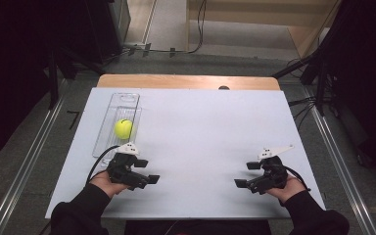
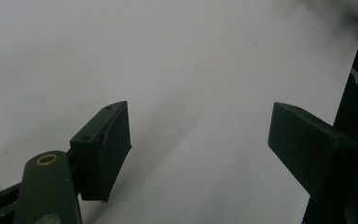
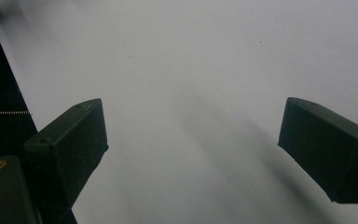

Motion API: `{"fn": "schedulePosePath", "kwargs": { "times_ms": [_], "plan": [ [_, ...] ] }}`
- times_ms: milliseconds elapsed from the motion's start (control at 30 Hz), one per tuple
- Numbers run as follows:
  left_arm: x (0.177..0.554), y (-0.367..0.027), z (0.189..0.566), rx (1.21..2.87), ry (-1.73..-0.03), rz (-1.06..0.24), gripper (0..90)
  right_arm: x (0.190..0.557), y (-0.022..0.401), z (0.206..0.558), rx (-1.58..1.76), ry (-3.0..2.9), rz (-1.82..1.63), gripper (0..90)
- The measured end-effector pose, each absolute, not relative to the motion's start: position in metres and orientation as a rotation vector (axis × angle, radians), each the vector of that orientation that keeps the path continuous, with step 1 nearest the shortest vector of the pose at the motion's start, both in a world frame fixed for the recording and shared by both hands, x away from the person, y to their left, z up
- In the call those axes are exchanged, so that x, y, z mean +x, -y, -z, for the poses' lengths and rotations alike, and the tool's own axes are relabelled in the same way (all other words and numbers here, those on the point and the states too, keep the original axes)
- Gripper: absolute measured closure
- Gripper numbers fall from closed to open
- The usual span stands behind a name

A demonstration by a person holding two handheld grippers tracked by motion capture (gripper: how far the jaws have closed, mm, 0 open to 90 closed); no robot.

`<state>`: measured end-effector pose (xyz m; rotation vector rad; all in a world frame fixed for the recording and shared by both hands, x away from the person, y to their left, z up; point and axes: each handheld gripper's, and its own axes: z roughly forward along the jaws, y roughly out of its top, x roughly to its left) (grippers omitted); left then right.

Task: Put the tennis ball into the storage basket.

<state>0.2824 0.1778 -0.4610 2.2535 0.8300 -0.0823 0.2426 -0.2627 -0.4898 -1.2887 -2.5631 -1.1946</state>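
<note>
- The left claw [image 1: 152,179] rests on the worktop [image 1: 200,127], jaws apart, gripping nothing.
- The yellow ball [image 1: 123,128] sits just beyond it (inside a clear tray [image 1: 127,100]).
- The right claw [image 1: 240,183] gapes, empty.

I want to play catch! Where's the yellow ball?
In the high view, the yellow ball sits in the clear tray on the table's left side, just beyond the left tool.
</note>
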Motion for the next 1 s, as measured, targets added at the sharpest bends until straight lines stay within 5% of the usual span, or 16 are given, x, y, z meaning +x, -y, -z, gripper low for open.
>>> {"fn": "schedulePosePath", "kwargs": {
  "times_ms": [1000],
  "plan": [
    [0.272,-0.197,0.464,2.261,-0.857,0.065,21.8,0.242,0.263,0.49,-1.29,2.564,1.194,6.2]
  ]
}}
